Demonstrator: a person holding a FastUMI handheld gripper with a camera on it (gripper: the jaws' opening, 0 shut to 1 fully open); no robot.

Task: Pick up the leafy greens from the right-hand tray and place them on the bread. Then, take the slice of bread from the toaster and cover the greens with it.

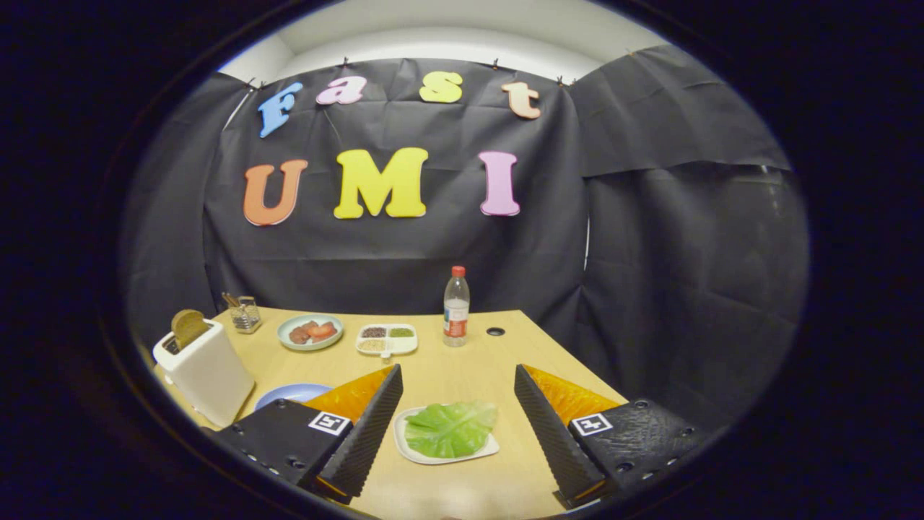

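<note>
Gripper (456, 426) held above the wooden table (462, 368), its fingers spread wide apart and grasping nothing.

Lettuce (450, 429) lies on a small white tray (444, 456) between the fingers, untouched. At far left a white toaster (206, 372) holds an upright slice of bread (188, 326); a blue plate (289, 393) peeks out beside it, partly hidden by the left finger. Farther back, from left to right, stand a glass jar (245, 314), a plate of meat and tomato (310, 332), a divided dish (387, 339) and a bottle (455, 306).
</note>
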